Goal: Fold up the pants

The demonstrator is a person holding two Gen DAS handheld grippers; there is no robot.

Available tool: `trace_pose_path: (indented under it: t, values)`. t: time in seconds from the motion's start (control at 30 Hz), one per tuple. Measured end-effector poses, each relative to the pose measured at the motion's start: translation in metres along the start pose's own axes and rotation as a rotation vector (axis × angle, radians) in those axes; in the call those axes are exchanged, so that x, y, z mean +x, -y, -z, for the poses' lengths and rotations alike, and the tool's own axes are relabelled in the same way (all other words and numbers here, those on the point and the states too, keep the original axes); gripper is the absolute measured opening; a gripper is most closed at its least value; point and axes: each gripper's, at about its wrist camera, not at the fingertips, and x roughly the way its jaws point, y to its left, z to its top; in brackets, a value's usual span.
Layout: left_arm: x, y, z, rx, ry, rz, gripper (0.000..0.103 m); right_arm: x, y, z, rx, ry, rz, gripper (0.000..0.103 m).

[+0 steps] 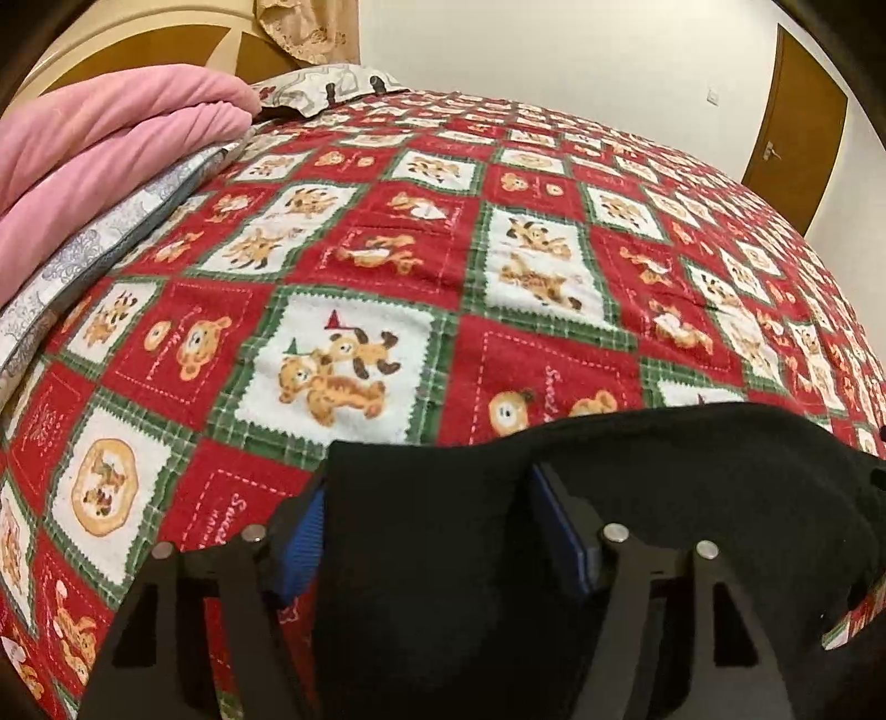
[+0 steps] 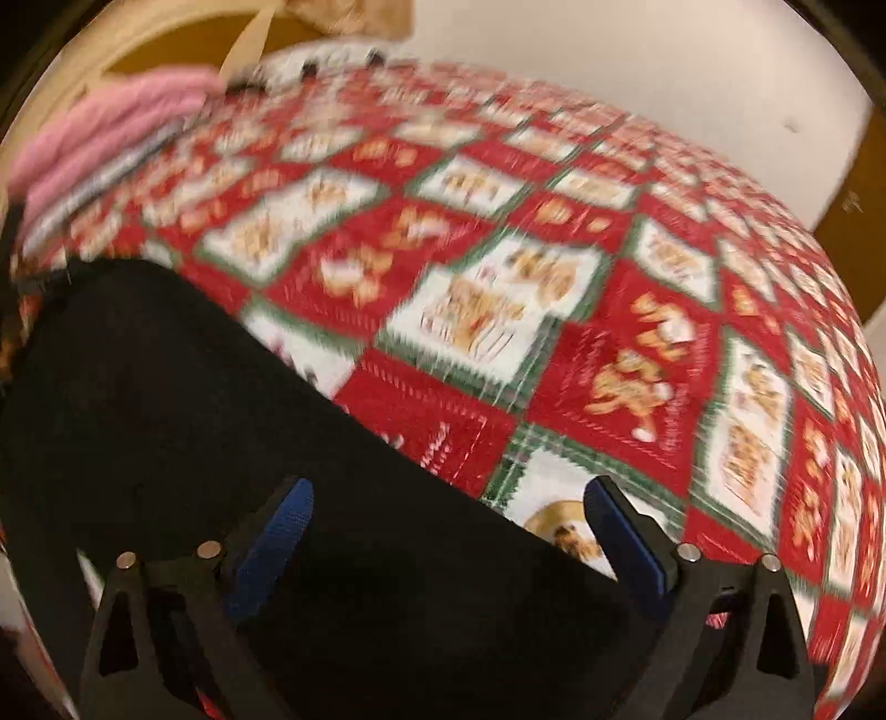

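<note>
Blue-padded fingers (image 1: 302,545) of the left gripper (image 1: 426,526) stand partway apart with a fold of the black pants (image 1: 609,487) bunched up between them; the cloth fills the gap and hides part of the left pad, but whether the pads actually press on it I cannot tell. Over on the right gripper (image 2: 448,526), the jaws stand wide, one pad over the black fabric and the other over the bedspread, with the pants' edge (image 2: 166,415) running across the gap and nothing pinched. The pants are plain, dark and matte, showing no seams or pockets from here, lying in a rumpled heap at the near edge of the bed, their rounded border raised a little on the side seen by the left wrist. Under them spreads a red, green and white patchwork bedspread (image 1: 387,249) printed with cartoon bears. Farther back lies a folded pink blanket (image 1: 111,138) on a grey-patterned quilt (image 1: 83,260), a pillow (image 1: 326,83) by the wooden headboard (image 1: 166,52), and a brown door (image 1: 792,111) in the white wall.
</note>
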Motion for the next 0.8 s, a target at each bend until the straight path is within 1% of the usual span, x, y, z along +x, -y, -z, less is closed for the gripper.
trace_pose_path:
  t: [0.03, 0.07, 0.1, 0.13, 0.17, 0.2, 0.23, 0.27, 0.3, 0.33, 0.4, 0.43, 0.53, 0.57, 0.67, 0.73, 0.8]
  values:
    - [0.001, 0.0, -0.001, 0.001, -0.002, 0.0, 0.074, 0.009, 0.0, 0.002, -0.024, -0.033, 0.007, 0.094]
    - [0.001, 0.001, 0.0, 0.002, -0.003, 0.0, 0.075, 0.013, 0.001, 0.004, -0.03, -0.031, -0.005, 0.094]
    - [0.001, 0.002, -0.001, 0.006, -0.005, -0.002, 0.075, 0.011, 0.003, 0.005, -0.026, -0.013, -0.026, 0.091]
    - [0.001, 0.003, -0.001, 0.011, -0.005, -0.003, 0.073, 0.011, 0.004, 0.006, -0.024, -0.015, -0.039, 0.086]
    - [0.001, 0.003, -0.002, 0.013, -0.001, -0.004, 0.068, 0.009, 0.005, 0.007, -0.019, -0.014, -0.053, 0.082]
    - [0.001, 0.004, -0.002, 0.013, 0.003, -0.006, 0.064, 0.007, 0.005, 0.008, -0.015, -0.017, -0.064, 0.068]
    - [0.0, 0.003, -0.002, 0.01, 0.008, -0.004, 0.055, 0.004, 0.004, 0.008, -0.016, -0.019, -0.071, 0.045]
    - [-0.002, 0.003, -0.003, 0.005, 0.011, 0.015, 0.044, -0.002, 0.002, 0.009, -0.016, -0.025, -0.088, 0.029]
    - [-0.003, 0.002, -0.002, -0.002, 0.014, 0.03, 0.038, -0.006, -0.001, 0.008, -0.013, -0.032, -0.098, 0.006]
    - [-0.005, 0.003, -0.002, -0.008, 0.011, 0.033, 0.031, -0.011, -0.004, 0.007, -0.019, -0.031, -0.08, 0.006]
    - [-0.008, 0.006, -0.004, 0.001, 0.01, 0.027, 0.021, -0.024, -0.014, 0.007, -0.046, -0.003, -0.033, 0.006]
    - [-0.012, 0.007, -0.004, 0.004, 0.018, 0.047, 0.018, -0.031, -0.015, 0.007, -0.042, 0.017, -0.022, 0.006]
    - [-0.033, 0.011, -0.004, 0.0, 0.067, 0.038, 0.018, -0.071, -0.016, 0.012, 0.007, 0.104, 0.004, 0.006]
    - [-0.043, 0.012, -0.004, 0.002, 0.095, 0.043, 0.018, -0.09, -0.017, 0.015, 0.023, 0.143, 0.019, 0.006]
    - [-0.077, 0.016, -0.002, 0.017, 0.18, 0.057, 0.018, -0.132, -0.021, 0.027, 0.055, 0.225, 0.03, 0.006]
    - [-0.103, 0.016, 0.003, 0.015, 0.24, 0.076, 0.018, -0.164, -0.03, 0.041, 0.063, 0.289, 0.032, 0.006]
    - [-0.126, 0.015, 0.011, 0.01, 0.294, 0.1, 0.018, -0.187, -0.042, 0.057, 0.058, 0.335, 0.029, 0.006]
